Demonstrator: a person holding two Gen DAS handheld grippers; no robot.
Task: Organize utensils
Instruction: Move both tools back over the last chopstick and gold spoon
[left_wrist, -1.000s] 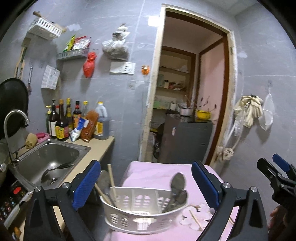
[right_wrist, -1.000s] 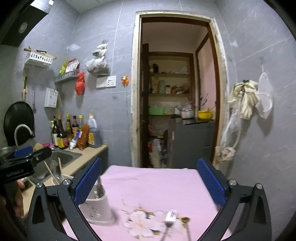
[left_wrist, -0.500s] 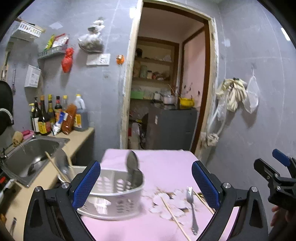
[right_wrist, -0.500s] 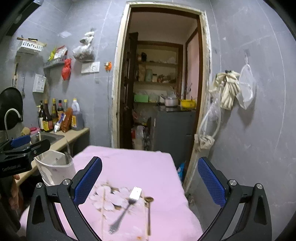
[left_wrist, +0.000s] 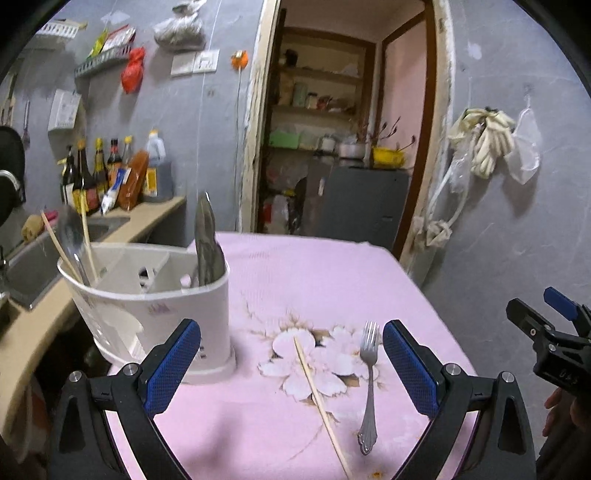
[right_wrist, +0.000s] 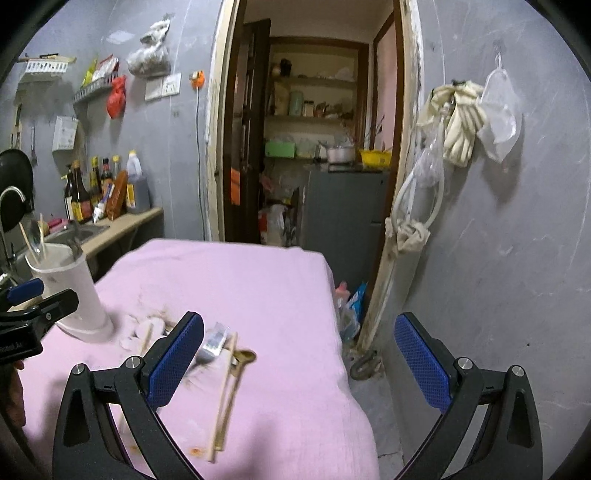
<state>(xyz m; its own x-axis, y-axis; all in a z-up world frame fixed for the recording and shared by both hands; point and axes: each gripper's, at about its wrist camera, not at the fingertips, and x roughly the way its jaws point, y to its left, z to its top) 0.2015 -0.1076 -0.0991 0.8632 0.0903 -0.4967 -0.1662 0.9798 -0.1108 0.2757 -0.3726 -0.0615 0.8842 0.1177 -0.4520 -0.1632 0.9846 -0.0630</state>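
Observation:
A white utensil holder (left_wrist: 155, 299) stands on the pink tablecloth (left_wrist: 314, 280), holding chopsticks, a spoon and other metal utensils. A silver fork (left_wrist: 368, 376) and a wooden chopstick (left_wrist: 319, 395) lie on the cloth between my open, empty left gripper's (left_wrist: 291, 365) fingers. In the right wrist view the holder (right_wrist: 70, 291) is at the left; the fork (right_wrist: 210, 347), a chopstick (right_wrist: 223, 395) and a brass spoon (right_wrist: 240, 363) lie near my open, empty right gripper's (right_wrist: 299, 362) left finger.
A counter with a sink (left_wrist: 33, 258) and sauce bottles (left_wrist: 103, 173) runs along the left. A doorway (left_wrist: 332, 147) opens behind the table. The table's right edge drops to the floor by a grey wall (right_wrist: 517, 221).
Both grippers swung to the right and tilted down. The holder slid left in both views, and the fork, chopsticks and spoon came closer into view.

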